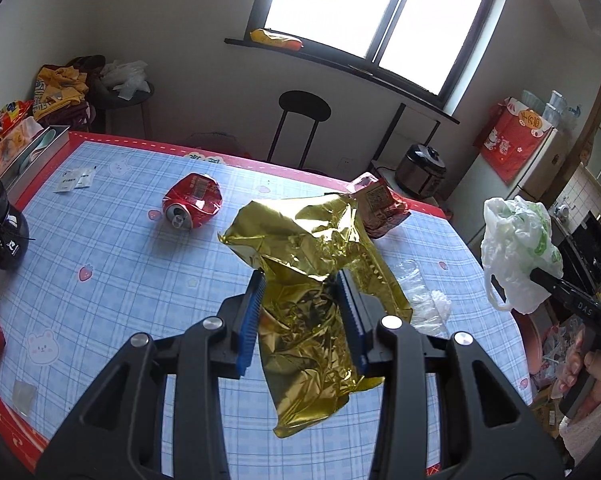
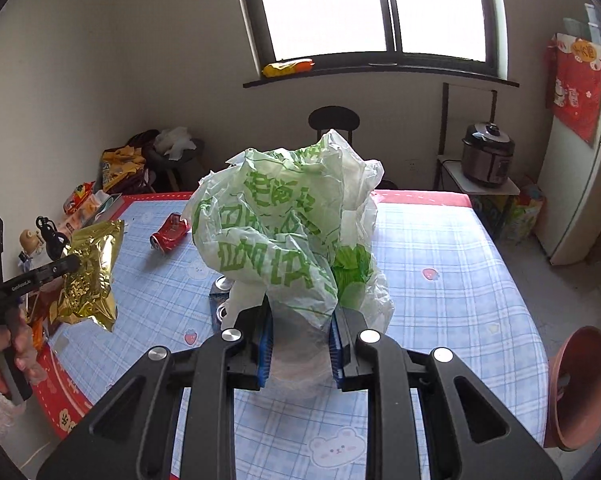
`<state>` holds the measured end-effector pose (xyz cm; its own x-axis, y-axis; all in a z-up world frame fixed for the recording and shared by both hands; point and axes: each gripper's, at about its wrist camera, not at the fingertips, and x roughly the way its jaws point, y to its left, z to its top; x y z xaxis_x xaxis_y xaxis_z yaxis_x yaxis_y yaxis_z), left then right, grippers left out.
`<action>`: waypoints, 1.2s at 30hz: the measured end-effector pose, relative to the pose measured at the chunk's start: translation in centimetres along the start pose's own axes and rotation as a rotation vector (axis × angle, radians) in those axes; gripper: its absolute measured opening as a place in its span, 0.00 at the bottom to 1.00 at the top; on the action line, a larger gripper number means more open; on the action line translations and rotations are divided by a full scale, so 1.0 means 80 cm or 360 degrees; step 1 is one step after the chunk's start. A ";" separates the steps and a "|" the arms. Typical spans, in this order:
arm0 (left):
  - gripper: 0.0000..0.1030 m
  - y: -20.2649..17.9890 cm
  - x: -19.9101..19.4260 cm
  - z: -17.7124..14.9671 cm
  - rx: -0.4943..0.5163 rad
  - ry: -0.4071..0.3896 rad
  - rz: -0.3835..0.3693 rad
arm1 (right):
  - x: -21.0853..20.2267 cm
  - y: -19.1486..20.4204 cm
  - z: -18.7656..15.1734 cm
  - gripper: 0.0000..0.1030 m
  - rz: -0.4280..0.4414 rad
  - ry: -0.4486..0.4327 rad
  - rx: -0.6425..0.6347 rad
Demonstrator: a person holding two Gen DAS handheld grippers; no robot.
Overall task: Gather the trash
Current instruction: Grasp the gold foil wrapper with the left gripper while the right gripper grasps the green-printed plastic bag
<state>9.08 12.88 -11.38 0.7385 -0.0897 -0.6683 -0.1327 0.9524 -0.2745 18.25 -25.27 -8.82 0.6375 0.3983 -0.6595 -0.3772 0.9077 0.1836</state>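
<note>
My left gripper (image 1: 300,276) is shut on a crumpled gold foil wrapper (image 1: 312,280), held above the blue checked table (image 1: 120,280). My right gripper (image 2: 300,312) is shut on a white plastic bag with green print (image 2: 284,232), lifted over the table; the same bag (image 1: 516,248) shows at the right of the left wrist view. The gold wrapper (image 2: 92,276) hangs at the left of the right wrist view. A crushed red can (image 1: 192,204) lies on the table, a red snack packet (image 1: 380,204) sits behind the wrapper, and a clear plastic scrap (image 1: 424,296) lies to its right.
A blue can (image 2: 222,292) peeks out behind the bag. A black bottle (image 1: 0,224) and boxes stand at the table's left edge. A terracotta basin (image 2: 580,388) sits off the right edge. A black stool (image 1: 300,120) and a rice cooker (image 2: 488,156) stand beyond.
</note>
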 end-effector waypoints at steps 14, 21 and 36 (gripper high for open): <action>0.38 -0.083 0.018 -0.017 0.0062 0.0053 -0.0053 | -0.038 -0.071 -0.027 0.22 -0.0066 -0.0003 0.0088; 0.38 -0.091 0.014 -0.030 0.0043 0.0062 0.0002 | -0.043 -0.083 -0.023 0.22 -0.0040 -0.0019 0.0074; 0.38 -0.117 0.023 -0.036 0.0063 0.0060 -0.0017 | -0.054 -0.094 -0.020 0.22 -0.0037 -0.0030 0.0080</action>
<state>9.77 2.94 -11.98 0.7142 -0.1099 -0.6913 -0.0981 0.9621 -0.2544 17.24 -34.03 -8.49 0.6583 0.3793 -0.6502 -0.3285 0.9219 0.2052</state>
